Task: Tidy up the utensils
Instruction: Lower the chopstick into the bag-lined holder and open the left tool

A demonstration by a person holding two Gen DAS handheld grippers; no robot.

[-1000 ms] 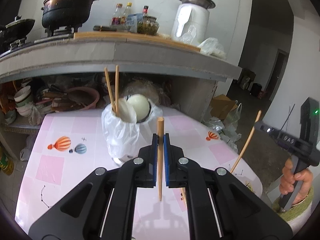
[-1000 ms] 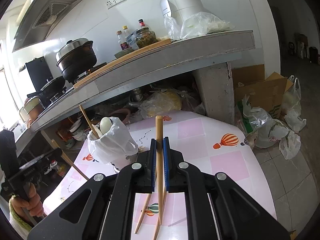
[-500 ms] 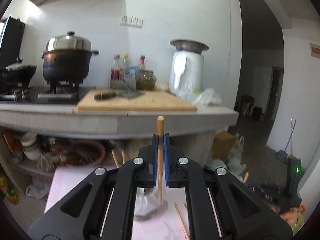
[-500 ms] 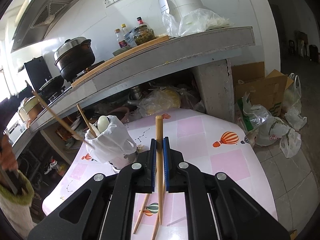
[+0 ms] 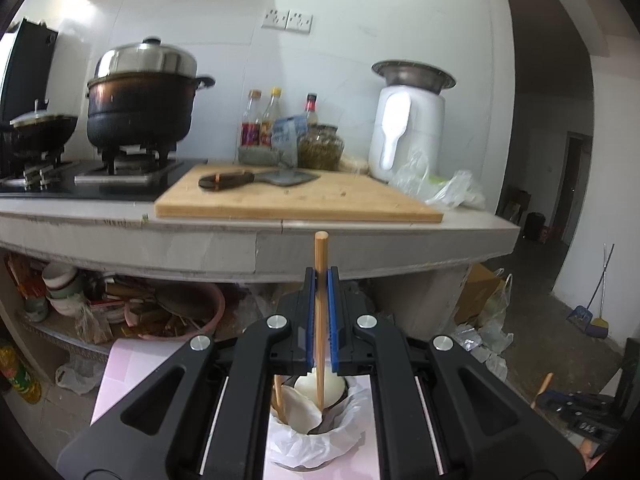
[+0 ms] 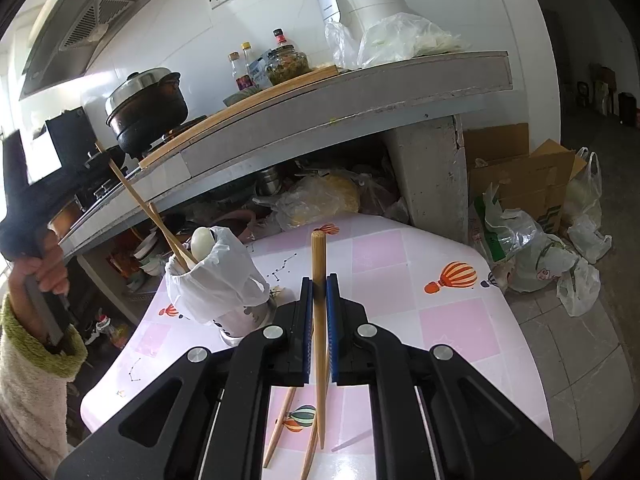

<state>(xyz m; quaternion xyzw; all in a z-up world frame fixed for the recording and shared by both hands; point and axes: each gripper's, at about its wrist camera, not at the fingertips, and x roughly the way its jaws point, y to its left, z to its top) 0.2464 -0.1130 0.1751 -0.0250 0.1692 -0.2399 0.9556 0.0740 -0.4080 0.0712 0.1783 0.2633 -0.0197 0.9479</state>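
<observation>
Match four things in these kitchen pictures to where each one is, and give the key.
Things:
1. knife
2. black pot
3. white spoon
4. loose chopsticks

Places:
A. on the stove burner
B. in the bag-lined cup
C. lying on the pink table
D. on the wooden cutting board

Pairs: 1-D, 2-A, 3-B, 4-C

The table [image 6: 404, 268] is showing pink and white squares with striped orange balloons; black tools [image 6: 319, 320] are wearing blue pads around tan chopsticks [image 6: 319, 280].
</observation>
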